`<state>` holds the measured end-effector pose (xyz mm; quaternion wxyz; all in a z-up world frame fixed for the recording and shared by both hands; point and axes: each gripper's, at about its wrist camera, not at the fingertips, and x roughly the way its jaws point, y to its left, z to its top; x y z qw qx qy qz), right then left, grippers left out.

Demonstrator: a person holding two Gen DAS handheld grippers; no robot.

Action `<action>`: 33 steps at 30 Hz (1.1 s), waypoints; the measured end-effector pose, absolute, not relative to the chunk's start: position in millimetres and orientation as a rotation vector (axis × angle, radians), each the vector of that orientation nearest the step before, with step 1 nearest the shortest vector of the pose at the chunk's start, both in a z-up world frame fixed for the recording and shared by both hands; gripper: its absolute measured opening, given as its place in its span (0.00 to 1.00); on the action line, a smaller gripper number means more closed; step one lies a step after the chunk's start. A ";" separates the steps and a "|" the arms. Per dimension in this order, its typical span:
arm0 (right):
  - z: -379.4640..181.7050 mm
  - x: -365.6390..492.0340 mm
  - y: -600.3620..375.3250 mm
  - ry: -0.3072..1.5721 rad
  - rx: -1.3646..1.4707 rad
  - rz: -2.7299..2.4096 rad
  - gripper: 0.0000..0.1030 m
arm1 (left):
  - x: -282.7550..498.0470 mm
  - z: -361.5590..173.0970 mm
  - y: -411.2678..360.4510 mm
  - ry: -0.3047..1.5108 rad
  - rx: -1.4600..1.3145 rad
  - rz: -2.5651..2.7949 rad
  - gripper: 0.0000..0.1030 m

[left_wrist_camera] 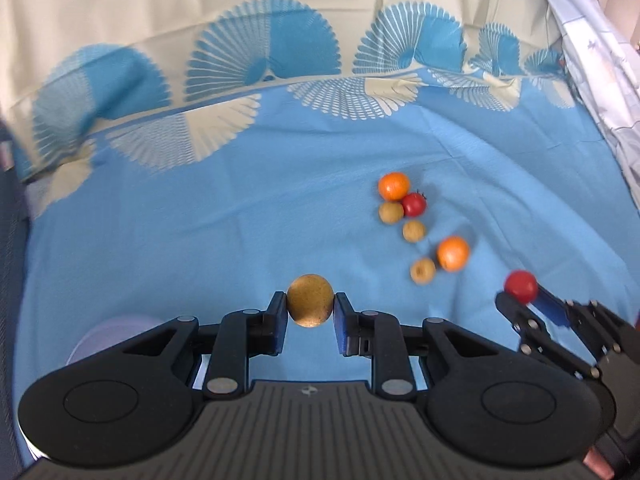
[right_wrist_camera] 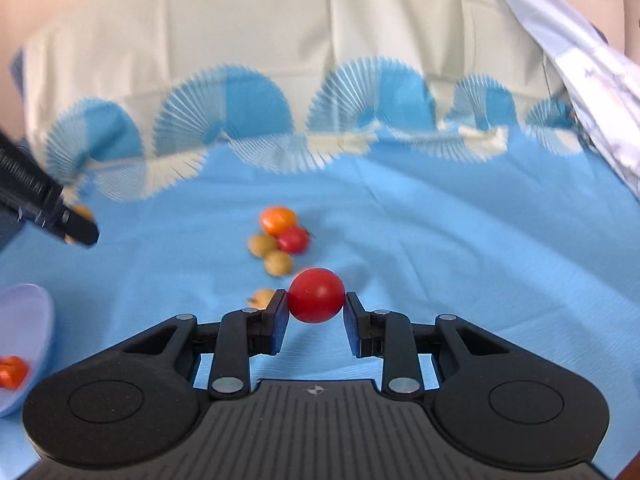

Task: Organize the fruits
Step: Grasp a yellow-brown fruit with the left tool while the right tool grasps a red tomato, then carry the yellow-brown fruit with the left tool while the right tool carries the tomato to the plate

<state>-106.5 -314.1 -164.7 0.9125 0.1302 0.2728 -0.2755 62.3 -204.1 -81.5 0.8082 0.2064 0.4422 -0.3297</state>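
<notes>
Left gripper [left_wrist_camera: 310, 307]: clamped on a brown fruit [left_wrist_camera: 310, 300], above bare blue cloth [left_wrist_camera: 200, 240].
Right gripper [right_wrist_camera: 316, 307]: clamped on a red tomato [right_wrist_camera: 316, 295].
Fruit pile [left_wrist_camera: 416, 224]: mid-cloth, right of open room.
Bowl [right_wrist_camera: 24, 332]: near left edge.

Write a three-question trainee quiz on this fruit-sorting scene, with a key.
1. True or false: the left gripper is shut on a red tomato.
2. Multiple choice: what does the right gripper hold? A) an orange fruit B) a red tomato C) nothing
3. Fill in: how many orange fruits lie loose on the blue cloth in the left wrist view?

Key:
1. False; it is shut on a brown fruit.
2. B.
3. Two: the far orange fruit and the near orange fruit.
</notes>
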 end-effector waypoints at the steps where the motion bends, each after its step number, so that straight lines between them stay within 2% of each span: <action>1: -158.1 -110.9 -305.2 0.558 0.258 -0.549 0.30 | 54.4 -76.1 -193.1 0.943 0.440 -0.700 0.26; 10: -113.7 -146.0 -215.9 0.547 0.172 -0.343 0.30 | 7.5 -49.9 -93.4 0.945 0.356 -0.559 0.26; 18: -92.4 -158.8 -176.7 0.565 0.161 -0.271 0.30 | -13.8 -25.8 -17.0 0.894 0.229 -0.485 0.26; 33: -69.8 -155.5 -144.0 0.580 0.086 -0.268 0.30 | 2.9 -26.9 31.4 0.906 0.132 -0.460 0.26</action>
